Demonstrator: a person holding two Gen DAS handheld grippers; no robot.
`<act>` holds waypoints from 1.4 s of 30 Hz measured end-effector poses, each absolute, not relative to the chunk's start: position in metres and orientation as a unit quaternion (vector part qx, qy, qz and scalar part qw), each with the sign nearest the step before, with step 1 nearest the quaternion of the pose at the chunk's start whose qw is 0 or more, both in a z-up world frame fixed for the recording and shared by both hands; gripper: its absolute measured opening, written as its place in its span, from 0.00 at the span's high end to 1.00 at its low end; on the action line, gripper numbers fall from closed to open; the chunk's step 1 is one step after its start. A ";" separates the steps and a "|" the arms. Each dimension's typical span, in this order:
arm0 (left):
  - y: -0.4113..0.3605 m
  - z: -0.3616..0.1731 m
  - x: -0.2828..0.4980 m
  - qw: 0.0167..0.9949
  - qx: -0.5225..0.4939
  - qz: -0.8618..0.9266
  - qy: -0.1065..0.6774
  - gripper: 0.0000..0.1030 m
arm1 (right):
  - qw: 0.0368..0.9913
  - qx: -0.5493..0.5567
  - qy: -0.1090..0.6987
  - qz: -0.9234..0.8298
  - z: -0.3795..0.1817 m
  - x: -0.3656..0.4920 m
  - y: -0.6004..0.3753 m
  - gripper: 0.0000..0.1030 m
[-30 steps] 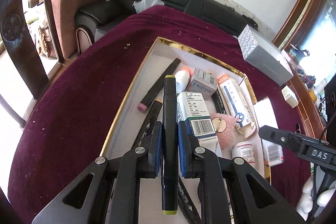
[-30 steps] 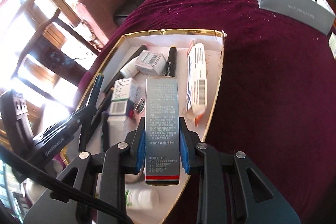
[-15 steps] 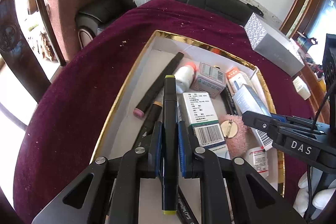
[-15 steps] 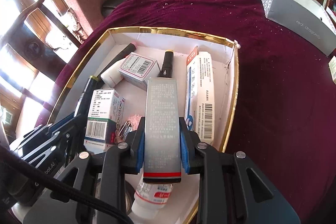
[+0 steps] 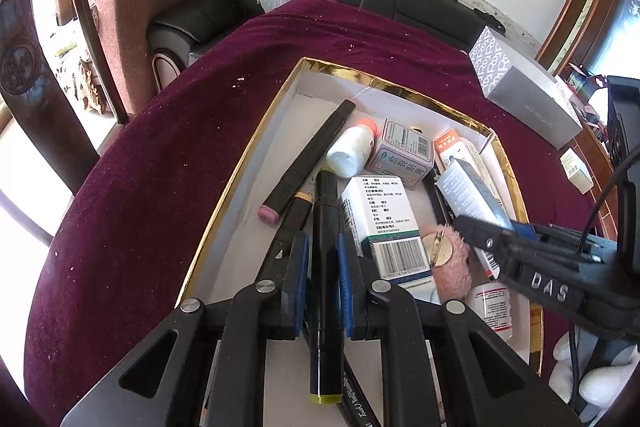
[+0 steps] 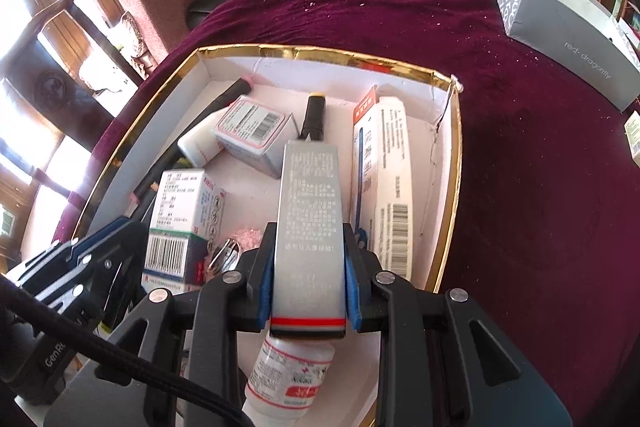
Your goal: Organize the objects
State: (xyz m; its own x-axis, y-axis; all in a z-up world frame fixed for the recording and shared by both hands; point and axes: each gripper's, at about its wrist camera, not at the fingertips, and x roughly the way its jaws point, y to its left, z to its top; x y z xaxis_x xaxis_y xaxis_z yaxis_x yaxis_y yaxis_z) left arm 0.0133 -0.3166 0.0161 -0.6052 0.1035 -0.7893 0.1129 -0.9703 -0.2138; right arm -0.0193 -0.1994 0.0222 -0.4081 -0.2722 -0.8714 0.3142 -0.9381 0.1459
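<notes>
A gold-rimmed white box (image 5: pixel 256 143) (image 6: pixel 454 187) lies on the maroon cloth and holds markers, medicine boxes and bottles. My left gripper (image 5: pixel 323 255) is shut on a black marker with a yellow-green end (image 5: pixel 326 267), held low over the box's left part. My right gripper (image 6: pixel 308 267) is shut on a silver medicine box with a red stripe (image 6: pixel 310 211), low over the box's middle; it also shows in the left wrist view (image 5: pixel 472 195). A white bottle (image 6: pixel 288 379) lies under the silver box.
In the box lie a pink-ended marker (image 5: pixel 308 163), a white bottle (image 5: pixel 348 153), a green-white medicine box (image 5: pixel 384 223), a long white carton (image 6: pixel 384 171) and a pink puff (image 5: pixel 450 259). A grey box (image 6: pixel 560 35) lies on the cloth at the far right.
Both grippers have come down and forward over the box with their loads. The silver box now hangs over the box's middle, closer to the items below.
</notes>
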 end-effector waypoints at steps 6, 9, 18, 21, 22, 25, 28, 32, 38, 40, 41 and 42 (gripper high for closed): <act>-0.315 0.018 0.015 0.010 0.440 -0.891 0.115 0.89 | 0.179 0.522 0.033 -0.833 0.018 -0.003 -0.201 0.70; -0.314 0.020 0.017 0.014 0.434 -0.894 0.107 0.88 | 0.178 0.519 0.023 -0.836 0.020 0.004 -0.195 0.62; -0.308 0.047 0.045 0.058 0.360 -0.928 0.077 0.57 | 0.168 0.453 -0.006 -0.876 0.052 0.039 -0.173 0.43; -0.312 0.068 0.068 0.087 0.306 -0.944 0.089 0.33 | 0.152 0.412 -0.005 -0.898 0.065 0.055 -0.167 0.38; -0.315 0.073 0.075 0.087 0.293 -0.947 0.099 0.28 | 0.146 0.400 -0.003 -0.905 0.068 0.060 -0.166 0.34; -0.325 0.090 0.096 0.055 0.253 -0.956 0.137 0.05 | 0.136 0.376 -0.002 -0.917 0.075 0.073 -0.162 0.27; -0.335 0.100 0.109 0.016 0.235 -0.956 0.176 0.02 | 0.140 0.372 -0.005 -0.918 0.075 0.082 -0.161 0.27; -0.336 0.102 0.121 0.001 0.237 -0.953 0.188 0.02 | 0.147 0.377 -0.005 -0.915 0.069 0.094 -0.161 0.27; -0.319 0.087 0.127 0.011 0.290 -0.945 0.152 0.02 | 0.152 0.376 0.014 -0.914 0.064 0.112 -0.164 0.26; -0.315 0.083 0.132 0.039 0.293 -0.945 0.140 0.02 | 0.152 0.370 0.023 -0.916 0.066 0.118 -0.165 0.25; -0.311 0.083 0.135 0.053 0.290 -0.947 0.125 0.02 | 0.152 0.368 0.027 -0.917 0.066 0.120 -0.165 0.24; -0.310 0.083 0.139 0.064 0.289 -0.948 0.117 0.02 | 0.152 0.365 0.031 -0.918 0.067 0.123 -0.166 0.24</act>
